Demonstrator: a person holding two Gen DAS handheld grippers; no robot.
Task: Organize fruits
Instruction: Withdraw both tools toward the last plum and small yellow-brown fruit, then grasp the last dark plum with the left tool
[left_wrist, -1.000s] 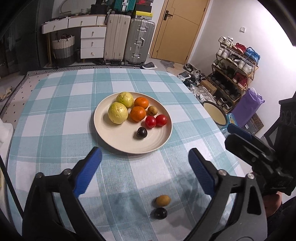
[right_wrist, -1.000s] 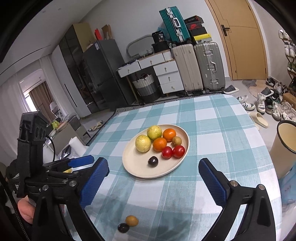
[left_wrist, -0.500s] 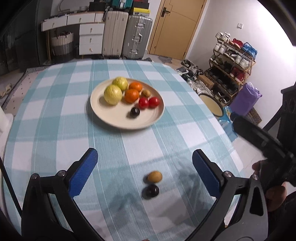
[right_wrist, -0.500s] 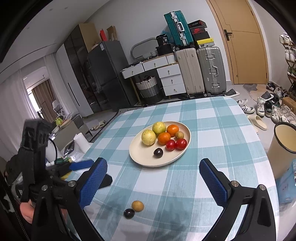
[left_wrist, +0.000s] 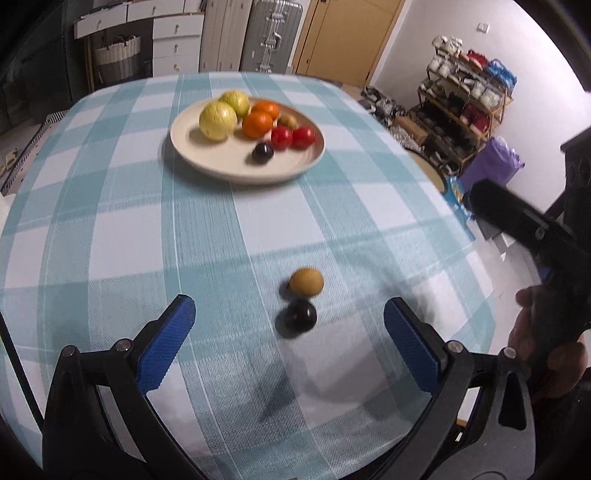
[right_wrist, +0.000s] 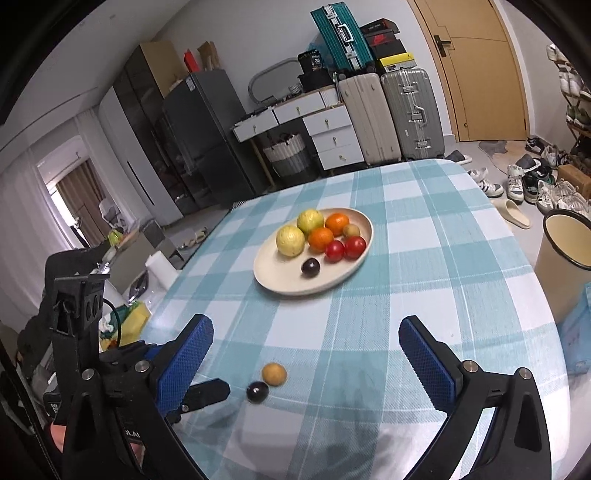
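A: Looking along the left gripper (left_wrist: 288, 336), what is hard to read?

B: That view is smeared with blur, so the fruit edges are soft. The right gripper (left_wrist: 532, 229) shows there only as a dark body cut by the frame edge, with a hand (left_wrist: 546, 354) around it. In the right wrist view, the left gripper's blue tips sit partly behind the right gripper's own finger (right_wrist: 184, 365).

A: And the plate?

B: The cream plate (right_wrist: 273, 273) sits on the checked bench (right_wrist: 424, 266), towards its far side. It holds seven fruits: two yellow-green fruits (right_wrist: 290, 240), touching; two oranges (right_wrist: 321, 238); two red tomatoes (right_wrist: 345, 248), side by side; one small brown fruit (right_wrist: 351, 230) behind them; and one dark plum (right_wrist: 310, 267), apart at the near edge.

A: Anything off the plate?

B: Two pieces, well apart from it on the near bench: a brown fruit (left_wrist: 306, 281) and a dark fruit (left_wrist: 300, 316), just touching. Both lie ahead of the left gripper, between its spread fingers.

A: The jaws?

B: Both grippers stand wide, holding nothing. The right gripper (right_wrist: 306, 354) has the loose pair low and left between its fingers.
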